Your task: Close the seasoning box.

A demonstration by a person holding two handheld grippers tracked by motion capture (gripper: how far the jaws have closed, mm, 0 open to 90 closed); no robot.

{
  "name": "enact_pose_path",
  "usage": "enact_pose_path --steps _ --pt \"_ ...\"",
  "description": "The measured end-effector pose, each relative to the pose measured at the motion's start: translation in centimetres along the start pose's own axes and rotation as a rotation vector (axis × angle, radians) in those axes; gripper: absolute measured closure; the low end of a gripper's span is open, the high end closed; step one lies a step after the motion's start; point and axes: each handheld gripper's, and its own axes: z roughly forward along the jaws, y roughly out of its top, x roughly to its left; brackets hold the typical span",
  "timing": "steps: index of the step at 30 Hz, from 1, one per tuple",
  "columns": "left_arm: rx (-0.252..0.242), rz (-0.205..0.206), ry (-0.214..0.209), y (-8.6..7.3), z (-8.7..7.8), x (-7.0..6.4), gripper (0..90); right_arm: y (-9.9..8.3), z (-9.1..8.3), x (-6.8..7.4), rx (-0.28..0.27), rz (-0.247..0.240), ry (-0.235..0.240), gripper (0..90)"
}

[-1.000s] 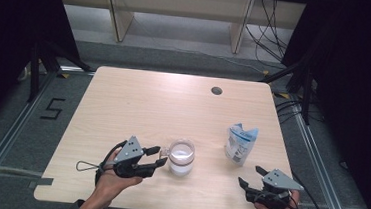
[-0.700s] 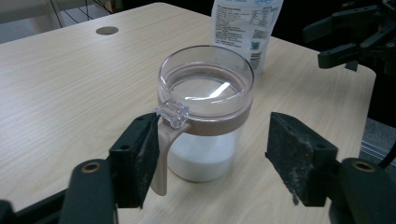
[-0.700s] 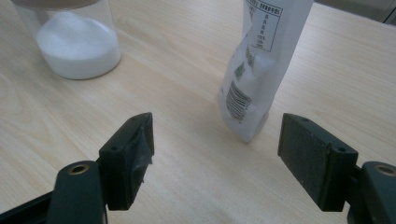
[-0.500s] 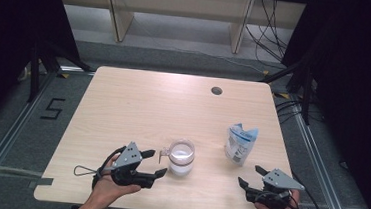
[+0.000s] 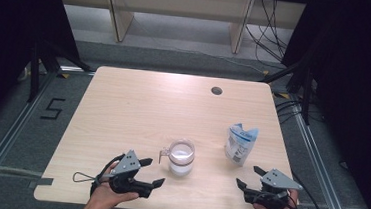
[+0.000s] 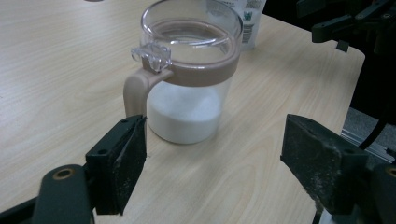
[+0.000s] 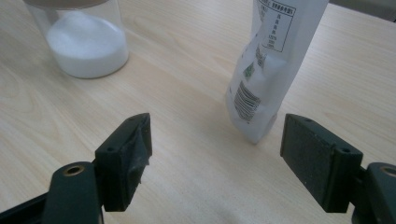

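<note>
A clear jar (image 5: 181, 157) with a tan rim band and handle stands near the table's front middle, holding white powder at its bottom (image 6: 184, 114). A white and blue pouch (image 5: 240, 143) stands upright to its right. My left gripper (image 5: 151, 172) lies low at the front left, open, its jaws pointing at the jar (image 6: 189, 70) with a gap between. My right gripper (image 5: 249, 177) is open at the front right, just short of the pouch (image 7: 271, 65). The jar's powder (image 7: 88, 44) also shows in the right gripper view. Neither gripper holds anything.
The light wooden table (image 5: 143, 111) has a round cable hole (image 5: 216, 91) at its back right. Metal floor rails run along both sides, and cables hang behind the table. The right gripper appears far off in the left gripper view (image 6: 350, 23).
My left gripper has drawn back toward the table's front edge and slightly left, away from the jar. The right gripper, jar and pouch stay in place.
</note>
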Motion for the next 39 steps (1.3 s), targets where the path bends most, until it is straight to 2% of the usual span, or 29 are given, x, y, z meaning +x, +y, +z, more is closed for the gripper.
enact_pose_path --steps 2,3,4,7,9,12,14,15,17,18,19,20,22,23,25,26,27,28,29,30,31,32,33,34,35,36,37,38,39 --pt "0.009 0.0 0.001 -0.2 0.0 0.1 21.9 0.0 -0.1 0.1 -0.008 0.002 -0.007 26.0" --pt "0.012 0.003 -0.003 -0.3 0.0 0.2 21.9 0.0 -0.1 0.0 -0.015 -0.019 -0.015 25.7" --pt "0.012 -0.007 0.007 -0.5 0.0 0.1 21.9 0.0 -0.2 0.2 0.008 0.017 0.002 25.2" --pt "0.011 0.0 -0.005 -0.7 0.1 0.3 21.8 -0.1 -0.2 0.0 -0.01 0.014 -0.004 23.7" --pt "0.019 -0.004 0.003 -0.8 0.1 0.2 21.5 -0.1 -0.2 -0.1 -0.018 0.014 0.001 22.4" --pt "0.025 -0.009 0.002 -1.1 0.2 0.0 21.5 -0.2 -0.2 0.3 -0.001 0.083 0.031 18.0" --pt "0.036 -0.004 0.009 -1.3 0.2 -0.2 21.4 -0.2 -0.1 0.4 0.001 0.083 0.038 15.7" --pt "0.037 0.004 -0.001 -1.5 0.3 -0.2 21.4 -0.2 0.0 0.2 -0.007 0.059 0.037 15.8" --pt "0.044 0.012 0.0 -1.8 0.4 -0.3 21.4 -0.1 0.2 0.2 -0.005 0.044 0.042 15.8" --pt "0.05 0.02 -0.005 -1.9 0.4 -0.3 21.4 -0.2 0.2 0.2 0.004 0.05 0.043 15.8" --pt "0.053 0.009 0.001 -2.0 0.4 -0.4 21.4 -0.2 0.3 0.4 0.009 0.08 0.055 15.8" --pt "0.055 -0.005 0.003 -2.2 0.4 -0.5 21.4 -0.2 0.3 0.2 0.006 0.059 0.054 15.8" --pt "0.073 -0.005 0.013 -2.4 0.4 -0.5 21.3 -0.2 0.5 0.1 0.001 0.048 0.069 15.8" --pt "0.062 -0.006 0.007 -2.5 0.4 -0.5 21.4 -0.2 0.4 0.2 0.007 0.054 0.064 15.7" --pt "0.08 0.012 0.011 -2.7 0.3 -0.3 21.4 -0.3 0.4 0.4 0.045 0.078 0.091 15.8" --pt "0.099 0.007 0.027 -2.8 0.2 -0.4 21.4 -0.4 0.7 0.1 0.025 0.042 0.099 15.8" --pt "0.085 -0.01 0.024 -2.9 0.3 -0.6 21.4 -0.4 0.7 0.3 0.043 0.063 0.099 15.8" --pt "0.087 -0.009 0.018 -3.0 0.2 -0.6 21.3 -0.4 0.7 0.3 0.045 0.069 0.097 15.8" --pt "0.082 -0.004 0.013 -3.0 0.2 -0.5 21.4 -0.4 0.6 0.6 0.056 0.095 0.103 15.8" --pt "0.082 -0.004 0.013 -3.0 0.2 -0.5 21.4 -0.4 0.8 0.4 0.045 0.064 0.114 15.8" --pt "0.078 0.011 0.017 -3.1 0.1 -0.4 21.4 -0.4 0.8 0.4 0.045 0.045 0.105 15.8" --pt "0.08 0.007 0.022 -3.1 0.1 -0.4 21.4 -0.4 0.9 0.4 0.05 0.041 0.113 15.8" --pt "0.087 0.002 0.035 -3.1 0.1 -0.5 21.4 -0.5 0.9 0.7 0.053 0.076 0.119 15.8" --pt "0.076 -0.007 0.042 -3.2 0.2 -0.5 21.6 -0.4 0.9 0.6 0.053 0.056 0.123 15.8" --pt "0.082 0.011 0.047 -3.1 0.2 -0.3 21.7 -0.4 0.9 0.5 0.045 0.041 0.115 15.8" --pt "0.075 -0.006 0.052 -3.2 0.3 -0.3 21.6 -0.4 1.0 0.5 0.04 0.04 0.123 15.8" --pt "0.089 -0.015 0.052 -3.2 0.3 -0.3 21.6 -0.5 0.9 0.8 0.046 0.066 0.131 15.8" --pt "0.089 -0.018 0.067 -3.2 0.3 -0.3 21.7 -0.4 1.0 0.5 0.04 0.04 0.132 15.8" --pt "0.066 -0.019 0.058 -3.3 0.3 -0.2 21.7 -0.5 1.0 0.5 0.044 0.036 0.127 15.8"
